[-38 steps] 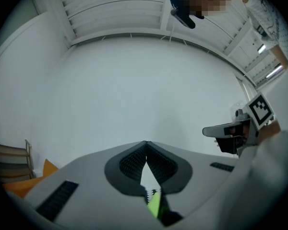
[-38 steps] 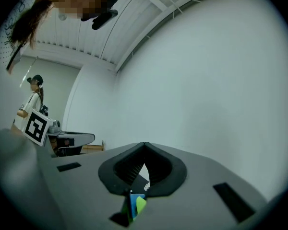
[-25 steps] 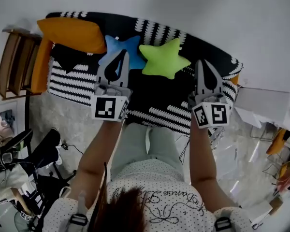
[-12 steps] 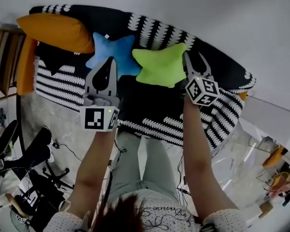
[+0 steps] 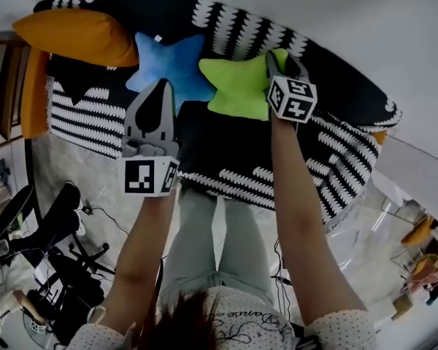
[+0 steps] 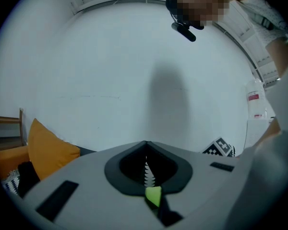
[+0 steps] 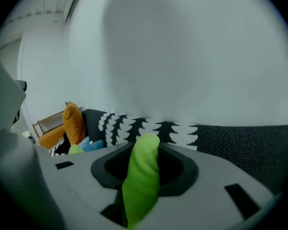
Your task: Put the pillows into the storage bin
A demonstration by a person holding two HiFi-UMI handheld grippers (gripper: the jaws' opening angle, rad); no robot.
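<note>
Barely begun — nothing binned: right gripper [image 5: 279, 58] jaws, just closing, pinch the green star pillow [image 5: 237, 86]; left gripper [image 5: 160, 86] jaws together.

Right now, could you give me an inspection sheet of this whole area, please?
Surface: sofa under a black-and-white patterned cover.
Job's things: green star pillow, blue star pillow and orange pillow on the cover; no storage bin made out.
Clutter: nothing seen.
Grippers: left hand-held gripper shut, near the blue star pillow; right hand-held gripper has just been closing its jaws, which pinch a point of the green star pillow.
Cables: thin cable on the floor at left.
Surroundings: white wall, wooden frame and black chair at left.
</note>
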